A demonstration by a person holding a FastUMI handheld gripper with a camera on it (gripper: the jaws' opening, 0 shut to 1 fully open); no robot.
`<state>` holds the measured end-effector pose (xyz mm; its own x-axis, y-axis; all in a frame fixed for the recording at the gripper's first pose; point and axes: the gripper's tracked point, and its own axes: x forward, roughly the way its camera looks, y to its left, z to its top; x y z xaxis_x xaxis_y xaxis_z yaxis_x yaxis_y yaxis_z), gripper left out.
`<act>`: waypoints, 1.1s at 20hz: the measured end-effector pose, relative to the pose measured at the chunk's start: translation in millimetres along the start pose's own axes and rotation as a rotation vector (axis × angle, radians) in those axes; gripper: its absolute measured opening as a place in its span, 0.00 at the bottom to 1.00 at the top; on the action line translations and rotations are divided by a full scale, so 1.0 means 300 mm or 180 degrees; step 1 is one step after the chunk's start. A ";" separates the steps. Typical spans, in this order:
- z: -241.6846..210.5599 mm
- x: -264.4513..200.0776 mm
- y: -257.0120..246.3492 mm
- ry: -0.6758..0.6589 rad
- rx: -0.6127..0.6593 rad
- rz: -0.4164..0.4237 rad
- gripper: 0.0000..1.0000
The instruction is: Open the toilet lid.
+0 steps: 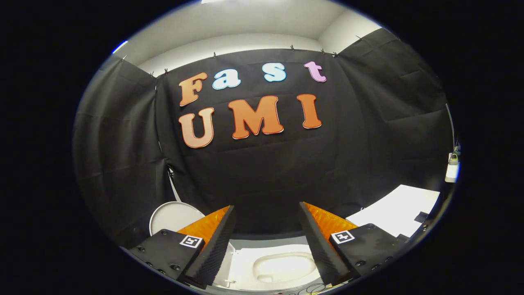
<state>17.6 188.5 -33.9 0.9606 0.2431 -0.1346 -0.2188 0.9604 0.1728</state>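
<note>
A white toilet (245, 270) sits low between my two fingers, seen from above. Its oval bowl (282, 266) is uncovered. The round white lid (174, 217) stands raised at the toilet's left side, leaning toward the black cloth wall, and my left finger partly hides it. My gripper (267, 205) is open and held above the toilet, with nothing between its fingers. The fingers touch neither the lid nor the bowl.
A flat white surface (397, 213) lies beyond the right finger, with a small dark object (421, 216) on its near corner. A small white box (452, 172) hangs farther right. Black cloth walls close the booth ahead and on both sides.
</note>
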 end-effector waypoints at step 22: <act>0.005 0.005 0.025 -0.0001 -0.0062 -0.0004 0.98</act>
<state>17.9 195.7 -31.2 0.9609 0.2420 -0.1345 -0.2210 0.9631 0.1535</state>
